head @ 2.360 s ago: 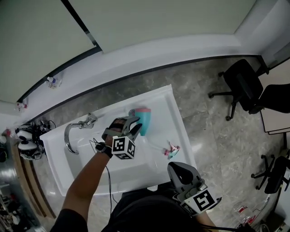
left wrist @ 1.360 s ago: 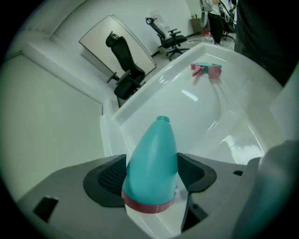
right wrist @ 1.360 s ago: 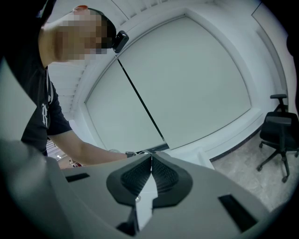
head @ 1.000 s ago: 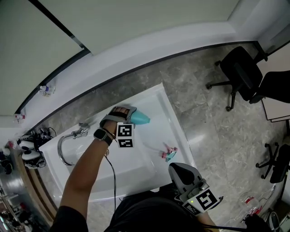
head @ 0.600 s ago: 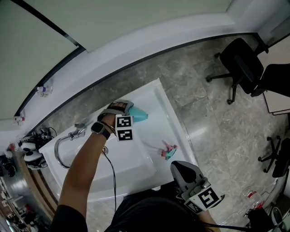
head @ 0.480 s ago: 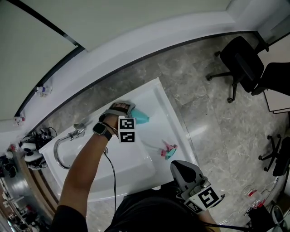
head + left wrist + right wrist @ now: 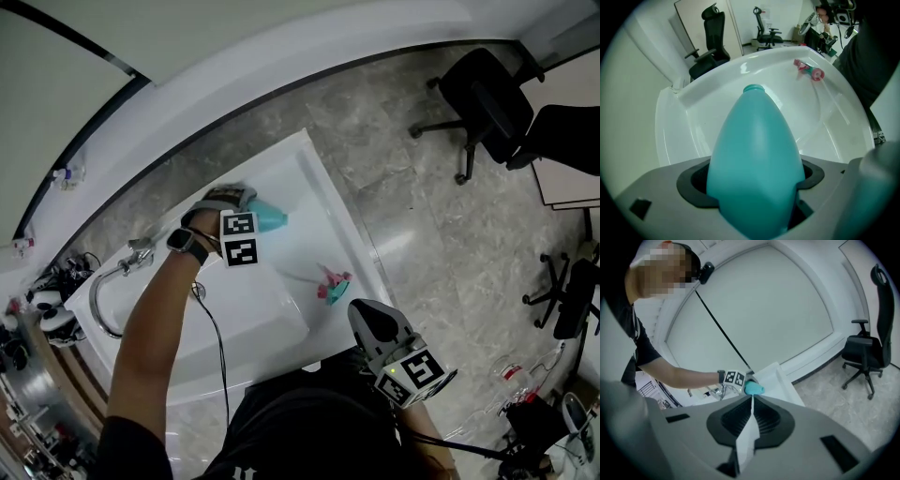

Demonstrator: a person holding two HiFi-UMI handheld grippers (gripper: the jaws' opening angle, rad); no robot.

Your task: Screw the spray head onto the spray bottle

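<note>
At the far end of the white sink (image 7: 323,202), the teal bottle (image 7: 754,154) sits on its side between the jaws of the left claw (image 7: 246,211), bare neck pointing away toward the rim. Those jaws are opening around it and seem to have stopped pressing, so this is probably a release or a regrip to get a hold that leaves the neck free for threading. The spray head (image 7: 328,286) lies on the sink well apart from the bottle, nearer the person and untouched, so screwing has not begun. The right claw (image 7: 366,319) hangs low by the person's body, jaws together on nothing, likely waiting to fetch the head. The left gripper view shows the open neck and the jaw recesses beside the bottle's shoulders, which the head view is too distant to show. Only the head view places both claws and the tap (image 7: 108,281). Whether the bottle rests on the sink, no view settles.
</note>
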